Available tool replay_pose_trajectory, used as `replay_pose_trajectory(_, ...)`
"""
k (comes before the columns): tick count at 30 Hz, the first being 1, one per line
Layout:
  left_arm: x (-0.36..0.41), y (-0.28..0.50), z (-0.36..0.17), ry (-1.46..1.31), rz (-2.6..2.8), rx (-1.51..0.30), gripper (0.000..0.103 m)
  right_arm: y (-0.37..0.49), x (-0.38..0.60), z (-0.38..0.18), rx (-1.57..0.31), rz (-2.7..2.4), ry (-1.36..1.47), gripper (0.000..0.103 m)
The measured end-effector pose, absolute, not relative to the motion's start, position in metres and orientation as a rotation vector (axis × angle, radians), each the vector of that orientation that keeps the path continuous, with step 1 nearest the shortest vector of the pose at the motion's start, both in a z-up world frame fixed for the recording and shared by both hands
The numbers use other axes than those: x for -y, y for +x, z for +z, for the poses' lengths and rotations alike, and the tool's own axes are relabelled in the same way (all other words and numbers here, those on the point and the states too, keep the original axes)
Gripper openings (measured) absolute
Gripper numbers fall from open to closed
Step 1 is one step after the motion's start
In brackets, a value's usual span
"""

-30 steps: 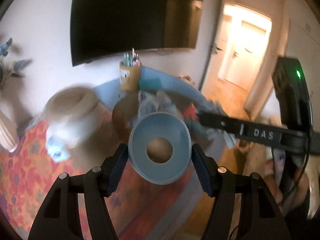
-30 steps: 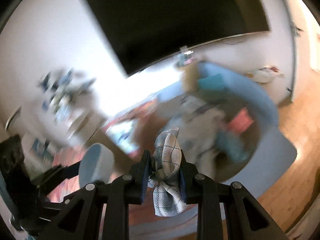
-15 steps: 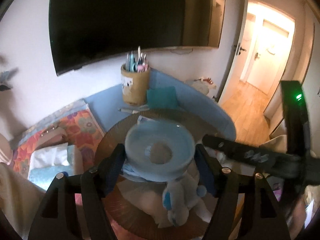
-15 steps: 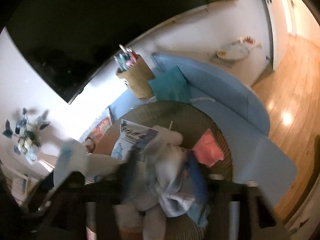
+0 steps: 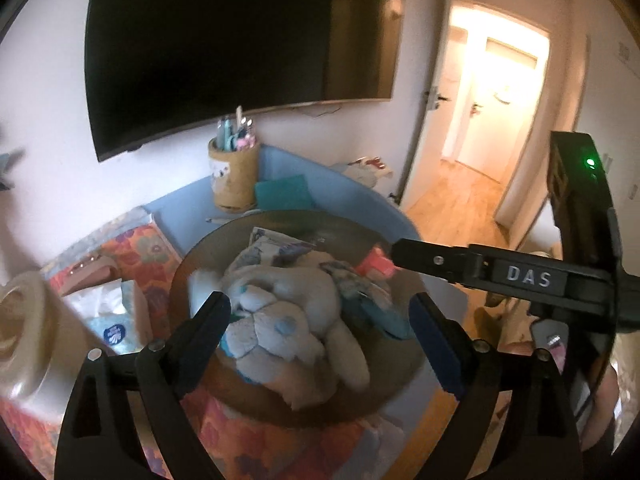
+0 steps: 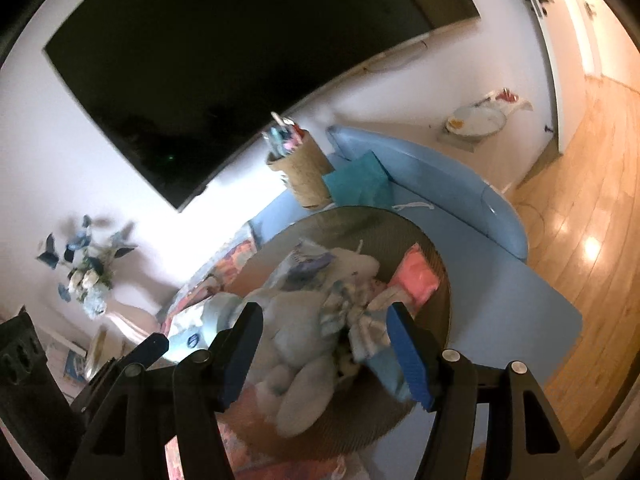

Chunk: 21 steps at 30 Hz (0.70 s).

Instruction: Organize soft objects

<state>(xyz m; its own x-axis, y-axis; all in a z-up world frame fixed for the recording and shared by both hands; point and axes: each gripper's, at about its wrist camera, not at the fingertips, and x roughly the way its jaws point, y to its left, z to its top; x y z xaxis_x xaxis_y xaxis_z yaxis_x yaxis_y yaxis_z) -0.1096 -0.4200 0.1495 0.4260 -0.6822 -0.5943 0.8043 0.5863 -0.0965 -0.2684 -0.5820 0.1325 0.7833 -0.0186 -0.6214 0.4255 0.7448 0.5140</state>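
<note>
A round woven basket (image 5: 192, 264) (image 6: 436, 272) holds a heap of soft things: a white and light-blue plush toy (image 5: 288, 320) (image 6: 296, 328), a checked cloth (image 6: 360, 312), a pink item (image 5: 374, 266) (image 6: 416, 276) and a printed packet (image 5: 272, 242). My left gripper (image 5: 320, 340) is open and empty, just above the plush. My right gripper (image 6: 324, 344) is open and empty over the basket; its arm crosses the left wrist view (image 5: 480, 268).
A woven pen holder (image 5: 233, 178) (image 6: 304, 172) and a teal pad (image 5: 284, 192) stand on the blue table (image 6: 500, 304) behind the basket. A tissue pack (image 5: 108, 320) and a cream vase (image 5: 24, 344) lie left. A dark TV (image 5: 240, 48) hangs on the wall.
My left gripper has let go of the light-blue ring cushion and opened. My right gripper has let go of the checked cloth into the basket and opened. Both now hover over the basket.
</note>
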Motion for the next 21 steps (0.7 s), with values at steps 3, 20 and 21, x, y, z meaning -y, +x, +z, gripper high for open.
replay_pose_trajectory(3, 0.397, -0.131, 0.156, 0.22, -0.971, -0.609, 0.09, -0.288, 0.559, 0.143, -0.609, -0.255, 0.647, 0.067)
replay_pose_trajectory(20, 0.123, -0.123, 0.143, 0.166, -0.411, -0.589, 0.1, -0.286, 0.304, 0.171, -0.656, 0.142, 0.125, 0.083)
replay_pose_trajectory(21, 0.11, -0.118, 0.142, 0.153, -0.38, -0.594, 0.1, -0.277, 0.28, 0.171, -0.662, 0.18, 0.091, 0.085)
